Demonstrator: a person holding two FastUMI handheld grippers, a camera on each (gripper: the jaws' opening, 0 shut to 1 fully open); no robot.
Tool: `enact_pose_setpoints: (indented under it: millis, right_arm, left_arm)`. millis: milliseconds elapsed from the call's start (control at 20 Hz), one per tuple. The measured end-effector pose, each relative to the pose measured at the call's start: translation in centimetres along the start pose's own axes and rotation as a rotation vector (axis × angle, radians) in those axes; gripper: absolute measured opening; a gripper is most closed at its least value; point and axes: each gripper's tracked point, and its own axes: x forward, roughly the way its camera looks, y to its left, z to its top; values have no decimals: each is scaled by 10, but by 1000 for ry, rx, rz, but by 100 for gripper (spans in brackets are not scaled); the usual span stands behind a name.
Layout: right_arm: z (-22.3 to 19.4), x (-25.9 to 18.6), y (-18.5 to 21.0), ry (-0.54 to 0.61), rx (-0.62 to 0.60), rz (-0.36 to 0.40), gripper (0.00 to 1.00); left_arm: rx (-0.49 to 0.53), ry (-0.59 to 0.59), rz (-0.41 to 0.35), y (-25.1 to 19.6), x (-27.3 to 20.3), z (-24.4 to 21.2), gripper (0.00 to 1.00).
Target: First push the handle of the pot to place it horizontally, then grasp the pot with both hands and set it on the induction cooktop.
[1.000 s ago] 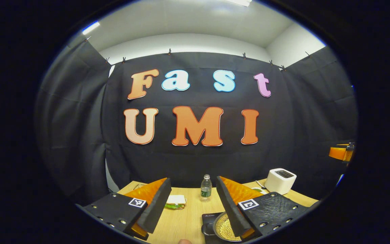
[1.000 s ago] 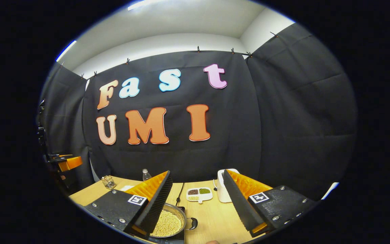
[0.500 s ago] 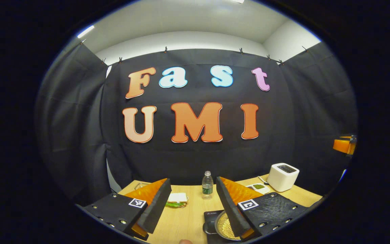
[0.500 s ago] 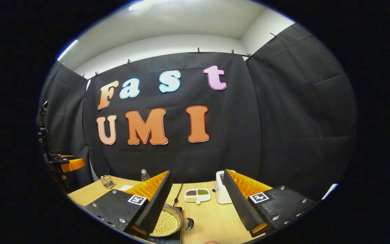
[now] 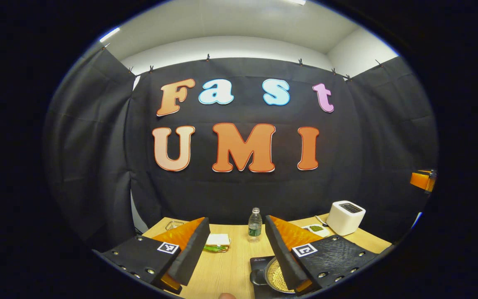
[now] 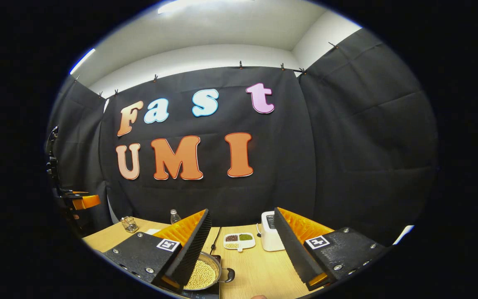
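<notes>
Where the pot (image 6: pixel 202 274) sits, filled with pale beans, it rests on the black induction cooktop (image 6: pixel 206 294) at the near edge of the wooden surface (image 6: pixel 255 270), its small side handle (image 6: pixel 229 275) pointing right in the right gripper view. From the left gripper view the same pot (image 5: pixel 275 277) lies low and right, partly behind a finger, on the cooktop (image 5: pixel 259 262), whose small printed mark is too small to read.

Both tools are lifted above the surface and aimed at the far cloth wall. The left hand-held gripper (image 5: pixel 237 249) has its fingers spread wide with nothing between them; the right hand-held gripper (image 6: pixel 243 245) is likewise spread wide and grips nothing. Each finger carries a square black-and-white marker.

Farther off stand a water bottle (image 5: pixel 254 225) with a green label, illegible, a white toaster (image 5: pixel 345 217) to the right, and a divided dish (image 6: pixel 239 241) of dark and green grains. A sandwich (image 5: pixel 216 242) lies left of the bottle, and a small glass jar (image 6: pixel 129 224) stands at the far left.
</notes>
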Motion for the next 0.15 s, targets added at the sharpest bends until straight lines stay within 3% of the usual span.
enact_pose_setpoints:
  millis: [50,150]
  right_arm:
    - [2,-1,-1,-6,5,-2,94]
    - [1,-2,-2,-7,7,-2,94]
  left_arm:
    - [-1,4,-15,-6,-2,-1,84]
    - [6,4,-33,-15,-5,1,84]
